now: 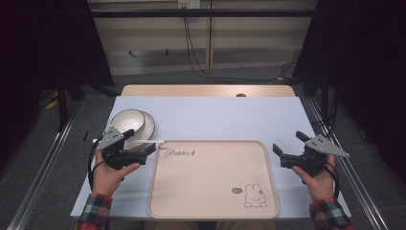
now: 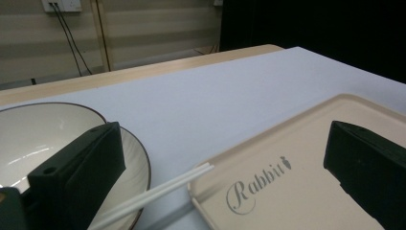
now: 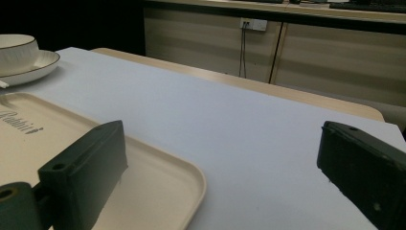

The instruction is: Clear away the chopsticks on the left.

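Chopsticks, two white ones lying side by side, reach from the plate at left of the high view to the tray's upper left corner, tips touching its rim. One bowl sits on that one plate, just above the left gripper, whose jaws stand wide open with nothing held, one over the plate, one over the tray. The right gripper hovers at right, jaws equally wide and empty, beside the tray's right edge. One tray fills the lower centre, bare inside. Table above the tray lies open to the far edge.
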`<state>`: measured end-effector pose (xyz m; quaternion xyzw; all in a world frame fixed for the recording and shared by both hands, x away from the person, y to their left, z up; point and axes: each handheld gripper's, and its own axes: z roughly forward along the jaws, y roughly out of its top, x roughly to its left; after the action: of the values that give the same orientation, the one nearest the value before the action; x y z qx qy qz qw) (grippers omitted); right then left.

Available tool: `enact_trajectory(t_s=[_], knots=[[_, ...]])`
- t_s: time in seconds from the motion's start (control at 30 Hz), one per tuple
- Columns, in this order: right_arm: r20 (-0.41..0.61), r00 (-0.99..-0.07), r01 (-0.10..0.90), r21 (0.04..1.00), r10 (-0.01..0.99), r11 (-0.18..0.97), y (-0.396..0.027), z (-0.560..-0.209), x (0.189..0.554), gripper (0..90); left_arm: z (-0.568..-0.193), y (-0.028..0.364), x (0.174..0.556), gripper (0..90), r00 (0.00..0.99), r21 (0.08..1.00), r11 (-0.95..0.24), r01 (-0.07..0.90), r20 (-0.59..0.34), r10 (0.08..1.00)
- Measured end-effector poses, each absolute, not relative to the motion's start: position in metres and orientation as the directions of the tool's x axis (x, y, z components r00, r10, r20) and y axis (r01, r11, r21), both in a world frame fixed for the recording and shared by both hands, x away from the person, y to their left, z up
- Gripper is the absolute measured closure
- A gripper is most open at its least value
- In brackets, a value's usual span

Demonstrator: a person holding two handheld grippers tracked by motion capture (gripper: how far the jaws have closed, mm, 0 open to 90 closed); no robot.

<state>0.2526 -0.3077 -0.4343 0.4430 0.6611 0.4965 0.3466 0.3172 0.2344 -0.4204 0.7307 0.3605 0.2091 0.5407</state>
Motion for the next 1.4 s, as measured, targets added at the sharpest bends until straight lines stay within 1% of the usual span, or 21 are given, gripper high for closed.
enact_trajectory(t_s=[0.17, 0.47, 0.6, 0.97, 1.1, 1.27, 1.3, 1.33, 1.4], knots=[[-0.021, -0.369, 0.237, 0.965, 0.929, 0.116, -0.307, -0.434, 0.254, 2.8, -0.414, 0.231, 0.325, 0.8, 0.672, 0.93, -0.18, 0.321, -0.089, 0.736], [-0.027, -0.367, 0.231, 0.966, 0.93, 0.119, -0.309, -0.433, 0.254, 3.0, -0.41, 0.219, 0.338, 4.5, 0.727, 0.887, -0.325, 0.328, -0.017, 0.687], [-0.027, -0.363, 0.231, 0.966, 0.931, 0.118, -0.31, -0.433, 0.254, 3.0, -0.41, 0.215, 0.342, 5.5, 0.746, 0.869, -0.371, 0.327, 0.003, 0.666], [-0.022, -0.366, 0.234, 0.965, 0.93, 0.115, -0.309, -0.433, 0.254, 3.0, -0.409, 0.207, 0.352, 7.7, 0.778, 0.827, -0.458, 0.327, 0.04, 0.627], [-0.028, -0.367, 0.232, 0.965, 0.93, 0.121, -0.31, -0.433, 0.254, 3.2, -0.41, 0.205, 0.355, 8.2, 0.792, 0.805, -0.491, 0.334, 0.043, 0.609], [-0.026, -0.368, 0.231, 0.966, 0.929, 0.119, -0.309, -0.433, 0.254, 3.3, -0.412, 0.202, 0.359, 10.3, 0.809, 0.764, -0.555, 0.329, 0.076, 0.583], [-0.027, -0.367, 0.231, 0.966, 0.93, 0.119, -0.309, -0.433, 0.254, 3.3, -0.413, 0.201, 0.359, 11.2, 0.804, 0.767, -0.546, 0.338, 0.067, 0.591], [-0.025, -0.366, 0.233, 0.965, 0.93, 0.118, -0.309, -0.433, 0.254, 3.3, -0.413, 0.202, 0.36, 11.9, 0.809, 0.754, -0.565, 0.335, 0.077, 0.583], [-0.028, -0.362, 0.232, 0.965, 0.932, 0.119, -0.31, -0.433, 0.254, 3.3, -0.415, 0.201, 0.361, 12.7, 0.813, 0.756, -0.559, 0.339, 0.064, 0.579]])
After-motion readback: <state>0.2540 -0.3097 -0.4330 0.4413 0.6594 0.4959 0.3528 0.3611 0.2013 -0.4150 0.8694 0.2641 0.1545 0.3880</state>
